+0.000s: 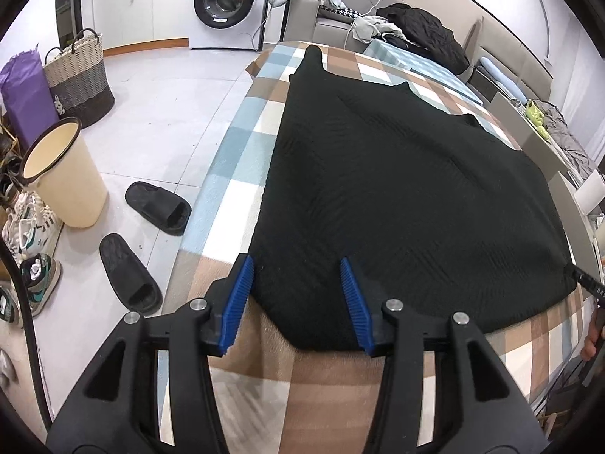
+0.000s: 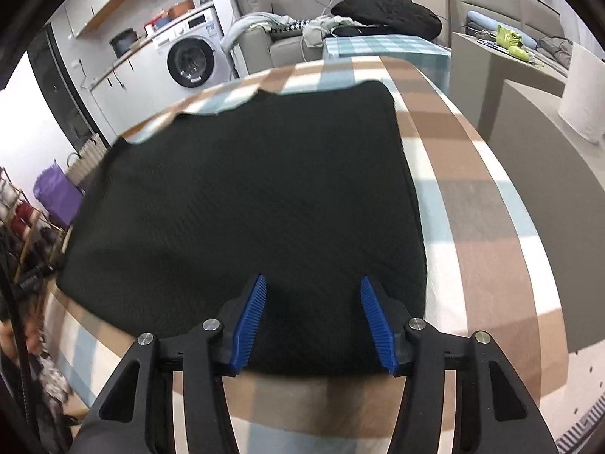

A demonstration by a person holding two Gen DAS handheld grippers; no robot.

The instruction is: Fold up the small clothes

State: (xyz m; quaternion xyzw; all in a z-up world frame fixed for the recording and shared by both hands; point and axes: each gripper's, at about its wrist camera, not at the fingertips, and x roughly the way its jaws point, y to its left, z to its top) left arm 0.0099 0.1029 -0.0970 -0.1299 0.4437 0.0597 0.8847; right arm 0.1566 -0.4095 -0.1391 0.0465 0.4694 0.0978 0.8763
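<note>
Two slippers (image 1: 145,238) on tiled floor (image 1: 159,121) beside checked blanket (image 1: 242,159); washing machine (image 1: 227,3) behind.

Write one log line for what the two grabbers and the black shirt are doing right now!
garment: black garment flat on checked blanket | left gripper: open over near edge | right gripper: open over near edge | fold: not yet begun

A white washing machine (image 1: 226,3) stands against the far wall by a grey sofa (image 1: 325,22). The pale tiled floor (image 1: 151,113) holds a woven basket (image 1: 81,75), a cream bin (image 1: 62,174) and black slippers (image 1: 159,208).
</note>
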